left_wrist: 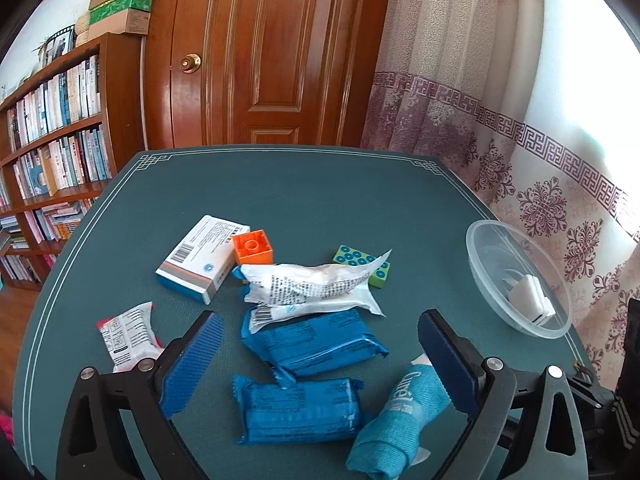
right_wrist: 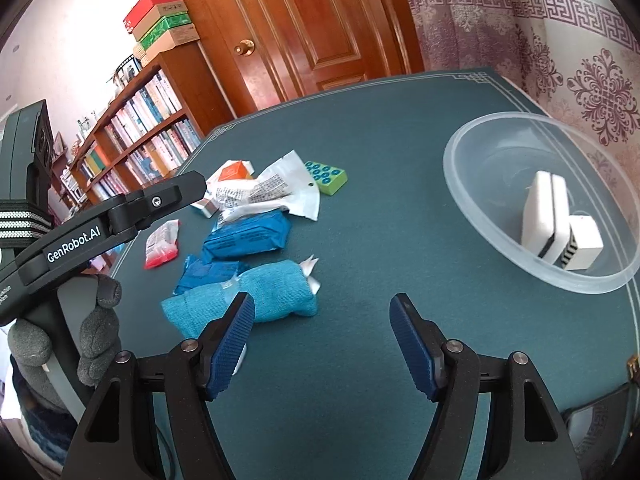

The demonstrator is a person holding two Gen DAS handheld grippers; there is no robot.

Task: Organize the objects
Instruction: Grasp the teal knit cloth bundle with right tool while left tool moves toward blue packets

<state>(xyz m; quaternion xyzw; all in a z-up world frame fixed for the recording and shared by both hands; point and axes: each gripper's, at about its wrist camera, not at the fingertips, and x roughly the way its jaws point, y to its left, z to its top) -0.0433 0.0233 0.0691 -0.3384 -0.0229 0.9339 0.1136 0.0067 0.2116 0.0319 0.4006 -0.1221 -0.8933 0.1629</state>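
While both grippers hang empty, step looks like picking next item for clear bowl [right_wrist: 472,200]. Left gripper [left_wrist: 320,344]: jaws wide apart, two blue packs [left_wrist: 316,344] between them, teal Curel pouch [left_wrist: 396,420] touching right pad. Right gripper [right_wrist: 322,332]: jaws apart, bare mat between, same pouch just beyond left pad, bowl ahead-right holding white charger [right_wrist: 544,216]. Next move, my guess: close on pouch, carry to bowl. Readable: "Curel" on pouch, "GenRobot.AI" on left gripper body.

A home room: bookshelf [left_wrist: 56,140], wooden door [left_wrist: 264,52], patterned curtain [left_wrist: 500,120].
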